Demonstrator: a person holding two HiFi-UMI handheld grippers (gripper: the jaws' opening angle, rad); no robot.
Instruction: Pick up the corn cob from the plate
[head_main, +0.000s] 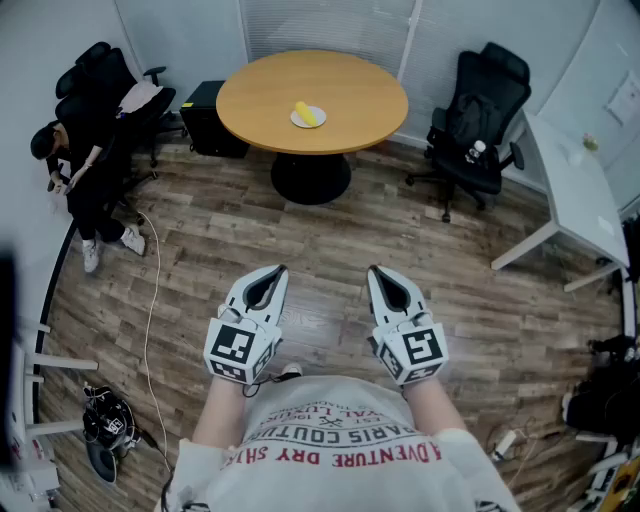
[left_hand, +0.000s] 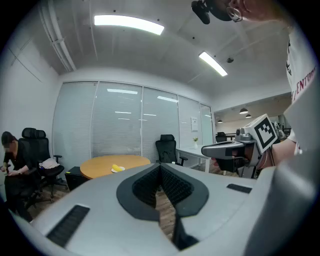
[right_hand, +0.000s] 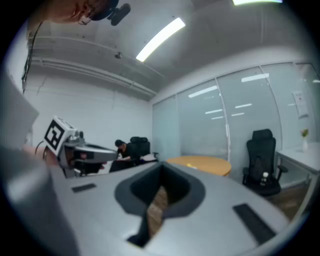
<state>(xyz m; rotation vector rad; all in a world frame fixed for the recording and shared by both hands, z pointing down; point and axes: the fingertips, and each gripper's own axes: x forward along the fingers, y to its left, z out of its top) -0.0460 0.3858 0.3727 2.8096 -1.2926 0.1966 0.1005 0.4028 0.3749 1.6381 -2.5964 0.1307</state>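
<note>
**Both grippers clenched and empty, corn cob far ahead on the table**

Left gripper (head_main: 272, 272): in my left gripper view the ribbed black pads meet at the tips. Nothing sits between them, only a strip of floor showing through the gap lower down. Clenched, empty.

Right gripper (head_main: 380, 272): same story in the right gripper view, jaws pressed together with nothing in them. It sits just beside the left one, both held about level in front of the person's white printed shirt (head_main: 335, 450).

Below and ahead of both: brown wood-plank floor (head_main: 300, 230).

Well ahead of the jaw tips, roughly on the line between the two grippers: round tan wooden table (head_main: 350, 100) on a black pedestal. Near its middle lies a small white plate (head_main: 297, 121) with the yellow corn cob (head_main: 306, 112) resting on it. The cob is well apart from either gripper.

Out to the left: a person in dark clothes (head_main: 75, 170) seated among black office chairs. Out to the right: another black office chair (head_main: 478, 120), then a white desk (head_main: 575, 180).
</note>
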